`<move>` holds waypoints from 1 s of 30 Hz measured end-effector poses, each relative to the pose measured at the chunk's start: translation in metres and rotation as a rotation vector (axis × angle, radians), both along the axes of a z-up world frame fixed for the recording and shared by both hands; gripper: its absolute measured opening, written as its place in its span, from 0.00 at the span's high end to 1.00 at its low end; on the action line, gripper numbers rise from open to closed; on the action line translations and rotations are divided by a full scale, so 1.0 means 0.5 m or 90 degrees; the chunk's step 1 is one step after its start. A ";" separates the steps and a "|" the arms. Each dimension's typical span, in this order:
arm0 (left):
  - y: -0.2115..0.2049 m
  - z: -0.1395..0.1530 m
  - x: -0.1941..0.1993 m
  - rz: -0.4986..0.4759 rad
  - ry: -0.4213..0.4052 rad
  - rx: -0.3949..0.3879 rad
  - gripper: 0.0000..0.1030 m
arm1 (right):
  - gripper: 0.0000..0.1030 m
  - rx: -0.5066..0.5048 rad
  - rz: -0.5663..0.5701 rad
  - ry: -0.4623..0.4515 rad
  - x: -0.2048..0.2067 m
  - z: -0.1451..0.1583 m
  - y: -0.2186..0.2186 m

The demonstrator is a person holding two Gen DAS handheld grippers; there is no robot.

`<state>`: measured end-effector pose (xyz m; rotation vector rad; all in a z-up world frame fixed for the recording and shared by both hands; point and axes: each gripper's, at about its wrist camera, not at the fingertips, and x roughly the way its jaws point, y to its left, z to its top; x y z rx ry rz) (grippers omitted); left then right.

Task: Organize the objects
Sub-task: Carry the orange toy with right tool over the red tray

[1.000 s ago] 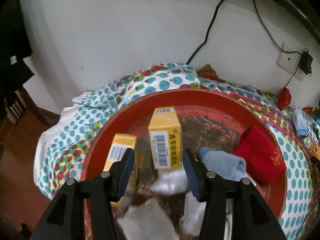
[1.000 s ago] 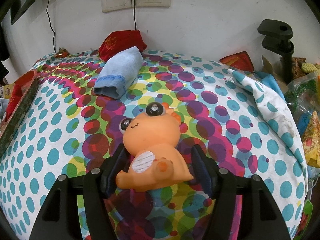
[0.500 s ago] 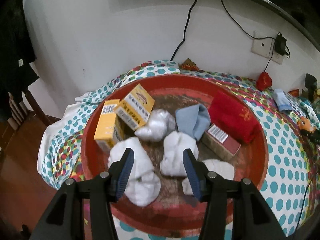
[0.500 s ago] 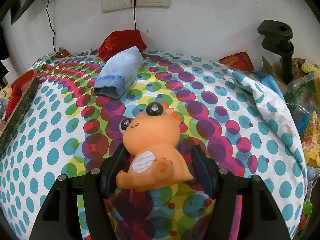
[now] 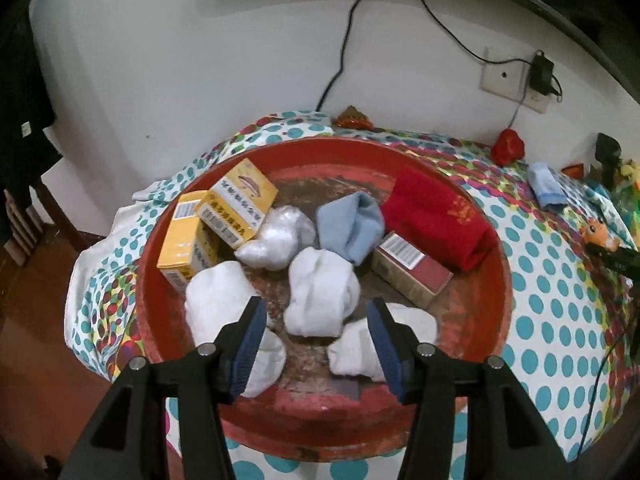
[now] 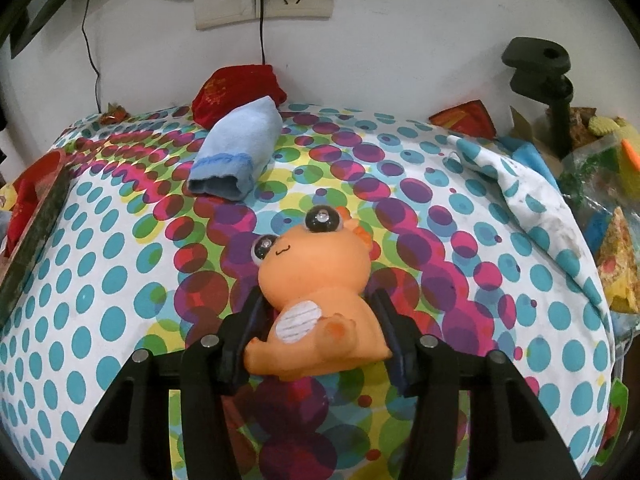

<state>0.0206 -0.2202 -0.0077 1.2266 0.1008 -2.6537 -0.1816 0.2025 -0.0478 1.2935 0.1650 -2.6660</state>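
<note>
Now the right gripper [image 6: 318, 332] has just been closing its jaws on the orange toy [image 6: 316, 300], which lies on the dotted cloth [image 6: 120, 280] between its pads, seemingly pinched. Off to its left, the left gripper [image 5: 316, 340] hangs spread and empty above the red tray [image 5: 500, 320] of socks and boxes. Next, I judge, lift the toy and carry it leftward to the tray.
</note>
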 end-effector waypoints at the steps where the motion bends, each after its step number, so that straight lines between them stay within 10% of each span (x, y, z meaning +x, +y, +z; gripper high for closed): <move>1: 0.002 0.000 0.001 0.001 0.001 0.000 0.48 | 0.52 -0.001 -0.006 -0.001 0.000 0.000 0.003; 19: -0.048 0.034 0.027 0.045 0.013 0.017 0.44 | 0.52 -0.040 -0.003 -0.012 0.103 0.029 -0.027; 30: -0.057 0.028 0.027 0.059 -0.002 0.040 0.44 | 0.52 -0.036 0.114 0.003 0.132 0.067 -0.264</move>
